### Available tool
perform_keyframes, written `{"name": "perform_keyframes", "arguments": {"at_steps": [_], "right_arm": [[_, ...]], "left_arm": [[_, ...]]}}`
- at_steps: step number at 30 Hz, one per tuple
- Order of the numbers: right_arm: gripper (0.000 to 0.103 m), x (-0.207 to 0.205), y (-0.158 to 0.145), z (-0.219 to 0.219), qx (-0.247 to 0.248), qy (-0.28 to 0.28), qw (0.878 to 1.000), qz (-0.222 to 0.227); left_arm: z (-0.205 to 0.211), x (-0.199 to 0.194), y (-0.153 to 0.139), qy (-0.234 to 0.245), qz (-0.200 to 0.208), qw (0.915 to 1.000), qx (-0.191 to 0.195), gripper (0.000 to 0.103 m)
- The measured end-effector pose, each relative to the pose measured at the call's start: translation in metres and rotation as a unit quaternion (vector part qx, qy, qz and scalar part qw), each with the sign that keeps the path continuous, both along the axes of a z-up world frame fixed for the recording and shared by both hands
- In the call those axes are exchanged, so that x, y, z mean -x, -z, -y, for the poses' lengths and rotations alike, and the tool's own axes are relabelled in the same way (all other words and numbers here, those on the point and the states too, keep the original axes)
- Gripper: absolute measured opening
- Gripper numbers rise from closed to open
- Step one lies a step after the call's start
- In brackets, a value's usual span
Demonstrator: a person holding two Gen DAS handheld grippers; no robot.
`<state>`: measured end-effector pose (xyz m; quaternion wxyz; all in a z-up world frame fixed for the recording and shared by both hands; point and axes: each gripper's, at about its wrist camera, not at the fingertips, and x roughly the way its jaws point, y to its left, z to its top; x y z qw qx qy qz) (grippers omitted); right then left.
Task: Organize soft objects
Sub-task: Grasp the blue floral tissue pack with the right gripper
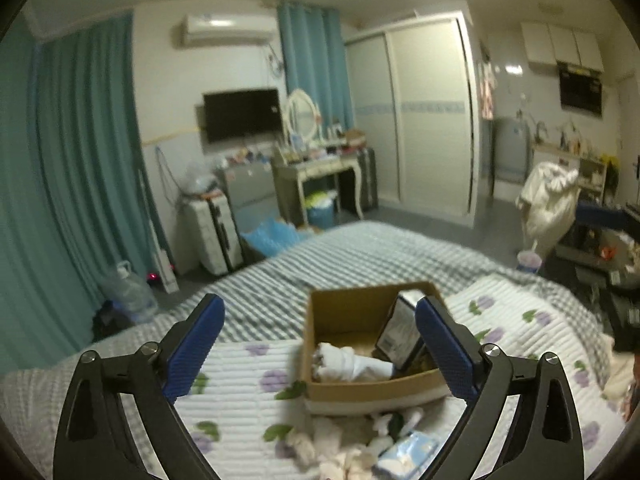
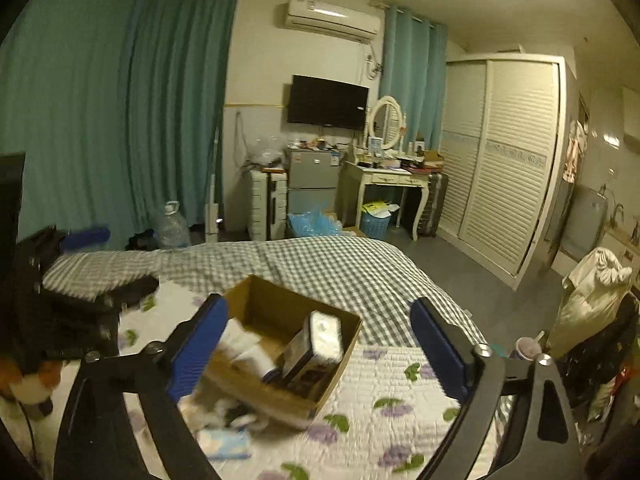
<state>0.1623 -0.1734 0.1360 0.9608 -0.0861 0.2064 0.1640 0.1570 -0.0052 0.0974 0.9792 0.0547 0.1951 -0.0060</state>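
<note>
An open cardboard box [image 1: 344,312] [image 2: 276,308] sits on the bed's flowered quilt [image 1: 240,404] [image 2: 400,404]. Inside lie rolled white cloth [image 1: 352,364] [image 2: 244,348] and a dark-and-white packet [image 1: 400,328] [image 2: 316,344] leaning upright. Small soft items [image 1: 344,444] [image 2: 228,412] and a blue-white tissue pack [image 1: 408,452] [image 2: 224,442] lie on the quilt in front of the box. My left gripper [image 1: 320,344] is open and empty above the box's near side; it also shows at the left of the right wrist view [image 2: 76,264]. My right gripper [image 2: 316,348] is open and empty over the box.
A grey checked blanket [image 1: 320,256] [image 2: 320,260] covers the far bed. A plush toy [image 2: 28,384] lies at the left edge. Beyond stand a suitcase [image 2: 268,208], dressing table [image 2: 388,184], wardrobe [image 2: 504,160], water jug [image 2: 172,224] and a cluttered chair [image 2: 592,296].
</note>
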Motion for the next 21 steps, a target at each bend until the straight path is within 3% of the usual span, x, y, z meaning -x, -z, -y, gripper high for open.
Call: {"name": "perform_keyframes", "arguments": {"at_steps": [4, 8, 18, 21], "right_arm": [[0.103, 0.05, -0.005, -0.007, 0.008, -0.023, 1.0, 0.004], [0.103, 0.077, 0.019, -0.012, 0.007, -0.032, 0.999, -0.009], [0.103, 0.045, 0.152, -0.05, 0.014, -0.072, 0.992, -0.102], [0.103, 0.03, 0.189, -0.067, 0.044, -0.087, 0.986, -0.135]], "left_arm": [[-0.013, 0.041, -0.004, -0.02, 0.002, 0.9997, 0.013, 0.099], [-0.024, 0.06, 0.028, -0.048, -0.022, 0.9985, 0.015, 0.099], [-0.038, 0.046, 0.155, -0.078, -0.111, 0.9901, 0.037, 0.099], [-0.045, 0.036, 0.183, -0.073, -0.139, 0.9858, 0.059, 0.099]]}}
